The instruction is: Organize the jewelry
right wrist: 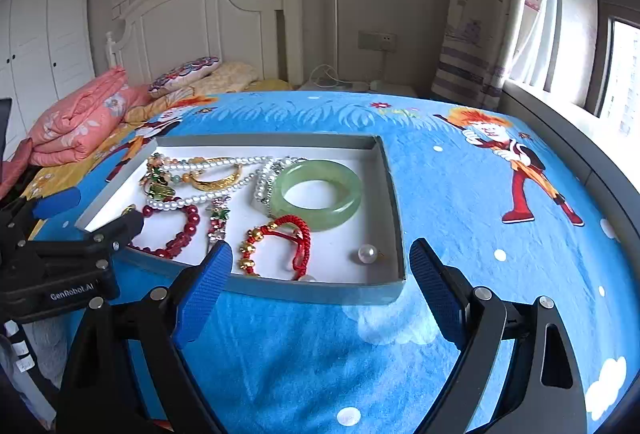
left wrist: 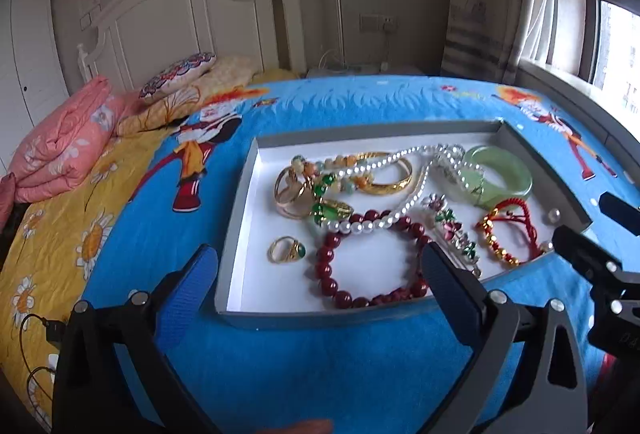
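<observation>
A grey tray (left wrist: 236, 226) with a white floor sits on the blue bedspread and holds mixed jewelry: a dark red bead bracelet (left wrist: 362, 262), a pearl necklace (left wrist: 400, 201), a green jade bangle (right wrist: 318, 193), a red cord bracelet (right wrist: 280, 246), gold bangles (left wrist: 384, 173), a gold ring with a green stone (left wrist: 286, 249) and a loose pearl (right wrist: 367, 254). My left gripper (left wrist: 320, 266) is open and empty, hovering over the tray's near left edge. My right gripper (right wrist: 320, 258) is open and empty, at the tray's near right edge (right wrist: 316, 292).
The tray lies on a bed with a blue cartoon bedspread (right wrist: 460, 193). A folded pink quilt (left wrist: 60, 149) and pillows (left wrist: 180, 75) lie at the far left by the white headboard (left wrist: 168, 17). A window and curtain (right wrist: 480, 13) are on the right.
</observation>
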Motion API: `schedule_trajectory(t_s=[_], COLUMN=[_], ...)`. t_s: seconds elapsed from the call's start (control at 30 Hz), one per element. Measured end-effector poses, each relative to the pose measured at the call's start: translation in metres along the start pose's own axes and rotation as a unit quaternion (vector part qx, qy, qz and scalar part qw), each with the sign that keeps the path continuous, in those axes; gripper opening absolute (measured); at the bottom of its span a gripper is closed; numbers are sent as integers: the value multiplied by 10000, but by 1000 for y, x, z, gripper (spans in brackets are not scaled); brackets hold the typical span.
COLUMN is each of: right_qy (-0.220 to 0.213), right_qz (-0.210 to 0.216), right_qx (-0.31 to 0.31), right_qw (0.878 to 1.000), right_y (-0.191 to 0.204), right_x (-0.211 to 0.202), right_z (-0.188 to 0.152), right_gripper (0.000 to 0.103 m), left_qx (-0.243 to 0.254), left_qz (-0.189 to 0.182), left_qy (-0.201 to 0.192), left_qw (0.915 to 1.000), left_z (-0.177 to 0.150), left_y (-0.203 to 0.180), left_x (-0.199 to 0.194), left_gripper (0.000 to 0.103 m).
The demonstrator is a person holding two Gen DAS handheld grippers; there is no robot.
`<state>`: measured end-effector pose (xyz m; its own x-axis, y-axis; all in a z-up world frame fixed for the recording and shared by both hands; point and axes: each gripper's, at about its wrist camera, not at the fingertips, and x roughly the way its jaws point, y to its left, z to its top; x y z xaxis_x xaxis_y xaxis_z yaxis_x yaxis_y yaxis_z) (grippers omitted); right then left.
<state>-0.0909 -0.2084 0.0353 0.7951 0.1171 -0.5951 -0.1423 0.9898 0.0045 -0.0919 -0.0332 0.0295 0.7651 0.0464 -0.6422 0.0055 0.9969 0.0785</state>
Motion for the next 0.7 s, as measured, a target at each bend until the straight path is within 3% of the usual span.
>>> schedule_trajectory(t_s=[0.23, 0.7], right_qy=[54, 78], right_qz=[-45, -17], right_qx=[53, 68], right_qw=[10000, 9999], right_y=[-2, -1], right_x=[3, 5], right_z=[-1, -2], right_gripper=[87, 87], left_qx=[-173, -131], left_qz=[-309, -316], left_qy=[-126, -186], left_qw=[9993, 9992], left_z=[-3, -3], left_y=[7, 5], left_x=[-4, -5], left_gripper=[101, 101])
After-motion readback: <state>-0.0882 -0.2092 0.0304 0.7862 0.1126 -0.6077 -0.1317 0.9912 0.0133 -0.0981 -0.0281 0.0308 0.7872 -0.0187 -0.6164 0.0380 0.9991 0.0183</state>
